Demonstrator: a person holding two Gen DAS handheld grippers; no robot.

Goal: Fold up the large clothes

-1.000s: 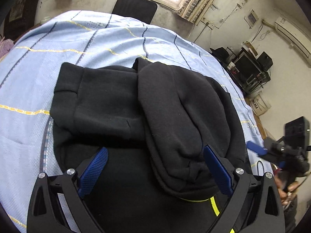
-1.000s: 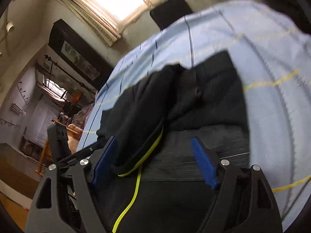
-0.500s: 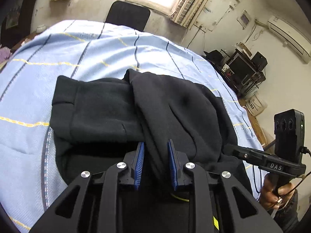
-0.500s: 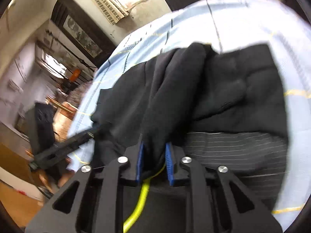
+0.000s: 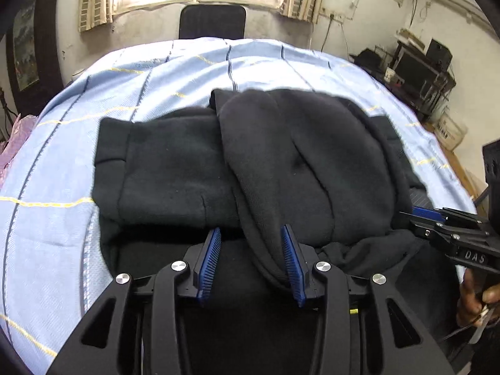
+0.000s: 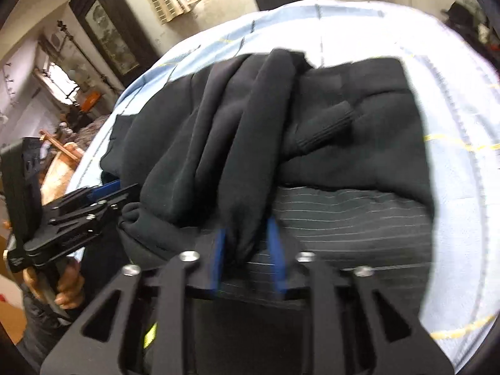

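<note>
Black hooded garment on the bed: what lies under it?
Under the black garment shows the light blue striped bedsheet; near the right gripper, pinstriped dark fabric. Anything beneath is covered.

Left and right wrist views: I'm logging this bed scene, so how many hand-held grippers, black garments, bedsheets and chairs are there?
Hand-held grippers: 2 (left hand-held gripper, right hand-held gripper)
Black garment: 1
Blue bedsheet: 1
Black chair: 1
Total: 5
</note>
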